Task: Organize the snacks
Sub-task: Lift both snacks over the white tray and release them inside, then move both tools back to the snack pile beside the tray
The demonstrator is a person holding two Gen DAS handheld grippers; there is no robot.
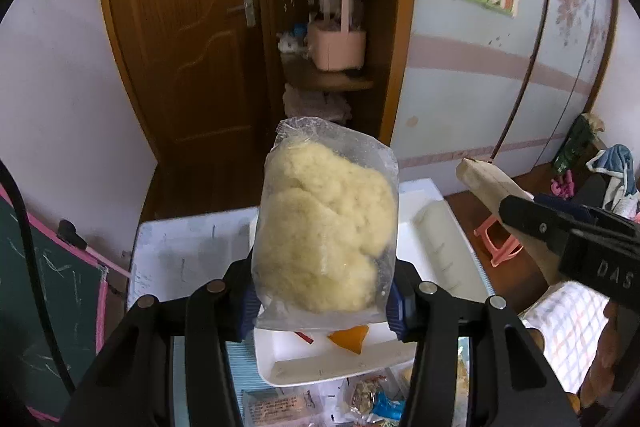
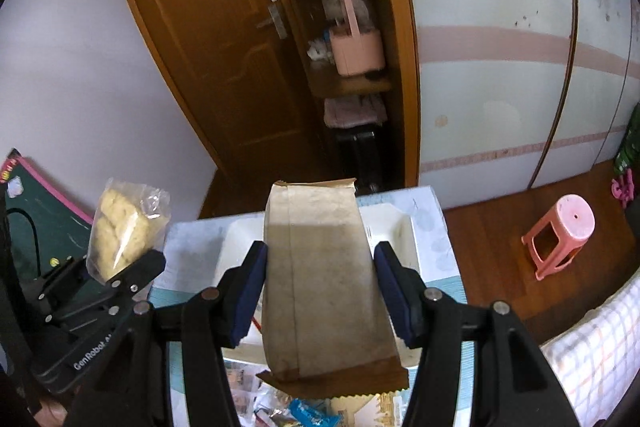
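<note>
Left wrist view showed a clear plastic bag of pale yellow puffed snack standing upright between the blue pads of the left gripper, which were pressed against the bag's lower sides, part-way closed on it. The bag was lifted clear above a white tray on the table. An orange chip lay in the tray's near end, just below the bag. More wrapped snacks lay in a loose heap on the table at the near edge.

In the right wrist view, a brown paper snack packet stood upright in the right gripper, its blue pads closed against the packet's two long edges. It too was held above the white tray, with the heap of wrapped snacks beneath its lower end. The left gripper and its bag appeared at the left of this view, at a similar height and apart from the packet.

Behind the table stood a brown wooden door and open shelves holding a pink basket. A pink plastic stool stood on the wooden floor to the right.
</note>
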